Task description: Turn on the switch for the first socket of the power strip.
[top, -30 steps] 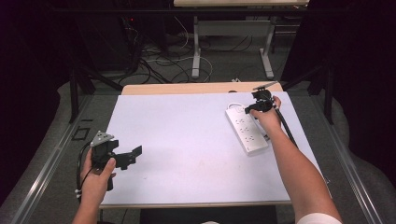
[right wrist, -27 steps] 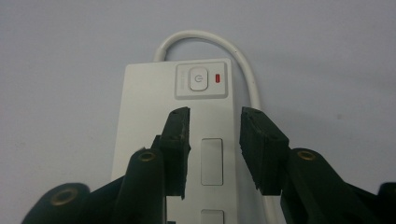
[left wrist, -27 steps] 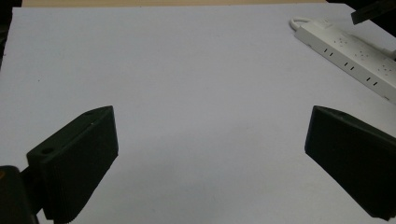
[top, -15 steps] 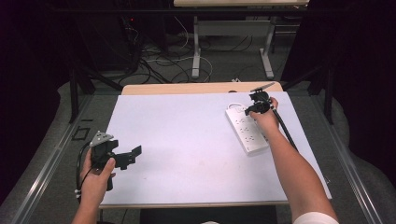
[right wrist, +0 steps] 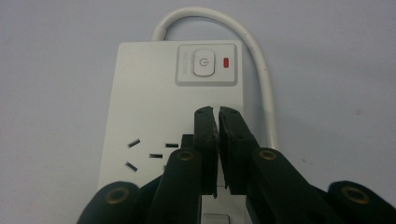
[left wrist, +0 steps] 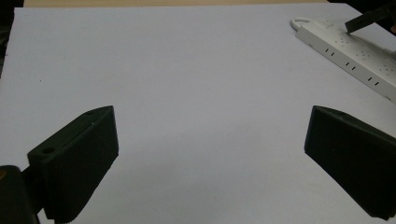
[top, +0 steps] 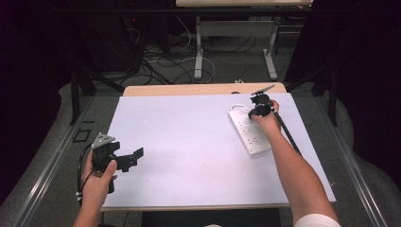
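While the white power strip [right wrist: 177,93] lies near the table's [top: 189,142] far right corner, your right gripper [right wrist: 216,112] hangs over it, jaws just squeezed together on nothing, hiding some sockets. Your left gripper [left wrist: 208,135] waits well apart, jaws wide.

We count one white power strip [top: 249,134] on the table [top: 189,142]; it carries one power button [right wrist: 204,63] and one small red light [right wrist: 226,62] beside it; one white cord [right wrist: 261,79] loops from its end; we count two grippers, the left gripper [top: 130,158] and the right gripper [top: 255,109], each with two black jaws; two forearms come in from below; one tan board [top: 189,89] lies past the table's far edge.
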